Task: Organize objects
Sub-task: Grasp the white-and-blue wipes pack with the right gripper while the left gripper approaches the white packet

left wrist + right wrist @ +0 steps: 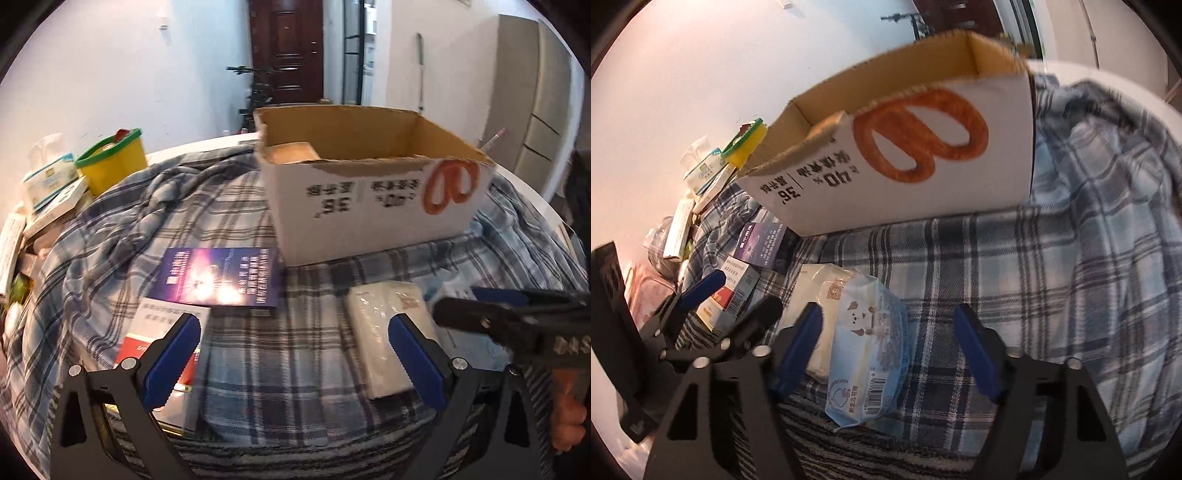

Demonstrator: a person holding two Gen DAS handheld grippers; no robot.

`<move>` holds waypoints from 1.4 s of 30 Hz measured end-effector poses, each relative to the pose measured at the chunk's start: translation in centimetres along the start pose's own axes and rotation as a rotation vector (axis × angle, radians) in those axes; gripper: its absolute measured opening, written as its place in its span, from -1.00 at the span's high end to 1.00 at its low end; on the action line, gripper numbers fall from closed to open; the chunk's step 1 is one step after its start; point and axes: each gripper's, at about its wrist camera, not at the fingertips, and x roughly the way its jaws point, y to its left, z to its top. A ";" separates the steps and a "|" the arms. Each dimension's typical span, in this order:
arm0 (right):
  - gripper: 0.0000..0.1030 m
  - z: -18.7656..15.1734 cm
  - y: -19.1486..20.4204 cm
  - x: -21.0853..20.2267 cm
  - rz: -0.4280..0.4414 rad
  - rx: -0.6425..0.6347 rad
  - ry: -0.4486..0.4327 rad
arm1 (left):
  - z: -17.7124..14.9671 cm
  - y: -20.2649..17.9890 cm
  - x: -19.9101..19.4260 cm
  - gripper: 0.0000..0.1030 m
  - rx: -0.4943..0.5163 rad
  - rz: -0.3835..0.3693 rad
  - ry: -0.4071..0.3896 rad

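Right now the right gripper [886, 347] hangs with its blue pads spread around the pale-blue wet-wipes pack [866, 354], which lies on the plaid cloth [1015, 266] beside a white tissue pack [816, 295], in front of the open cardboard box [897, 147]; the pads look short of pressing it. The pack is soft, so I would centre it, since it sits nearer the left pad, close gently across its width, then lift clear of the box rim. The left gripper [291, 354] stands released over bare cloth, holding nothing.
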 end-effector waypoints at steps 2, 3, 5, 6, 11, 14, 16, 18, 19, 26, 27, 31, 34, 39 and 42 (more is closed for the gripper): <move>0.08 0.0 0.0 -0.2 0.002 -0.012 -0.014 | 0.0 -0.1 -0.2 -0.99 0.001 0.002 -0.006; 0.24 0.0 0.1 -0.4 0.004 -0.019 -0.022 | 0.0 -0.1 -0.2 -0.99 0.001 -0.005 -0.005; 0.32 0.0 0.4 -0.7 -0.037 -0.049 -0.047 | 0.0 -0.2 -0.3 -0.99 0.002 -0.025 -0.007; 0.35 -0.1 0.6 -0.8 -0.073 -0.067 -0.062 | 0.0 -0.3 -0.4 -0.99 0.008 -0.044 -0.011; 0.39 0.0 0.7 -0.9 -0.099 -0.095 -0.067 | -0.2 -1.7 -0.8 -0.99 0.085 -0.098 -0.025; 0.39 -0.1 0.9 -0.2 -0.035 -0.099 -0.012 | -0.3 -2.1 -0.2 -0.99 0.097 -0.069 0.006; 0.39 -0.4 0.7 0.1 0.066 -0.055 0.031 | -0.3 -1.7 0.2 -0.99 0.082 -0.073 0.024; 0.40 -0.4 0.2 0.5 0.155 -0.012 0.065 | -0.3 -1.6 0.2 -0.99 0.076 -0.080 0.027; 0.40 -0.4 -0.1 0.6 0.165 0.009 0.063 | -0.3 -1.6 0.2 -0.99 0.080 -0.082 0.026; 0.43 0.0 -1.1 1.0 0.240 0.106 0.050 | -0.6 -2.1 0.4 -0.99 0.111 -0.092 0.047; 0.43 0.1 -1.2 0.6 0.197 0.107 0.020 | -0.6 -2.2 0.5 -0.99 0.113 -0.096 0.054; 0.43 0.7 -0.8 -1.9 -0.106 0.006 -0.140 | -0.8 -2.7 0.9 -0.99 0.144 -0.120 0.080; 0.43 0.8 -0.6 -1.9 -0.111 -0.003 -0.131 | -1.0 -3.4 1.0 -0.99 0.187 -0.135 0.083; 0.43 0.6 -0.4 -0.3 -0.143 -0.027 -0.060 | -1.2 -4.7 2.0 -0.83 0.246 -0.108 0.136; 0.39 0.5 -0.1 -0.1 -0.154 -0.048 -0.054 | -1.2 -4.6 2.4 -0.74 0.237 -0.113 0.152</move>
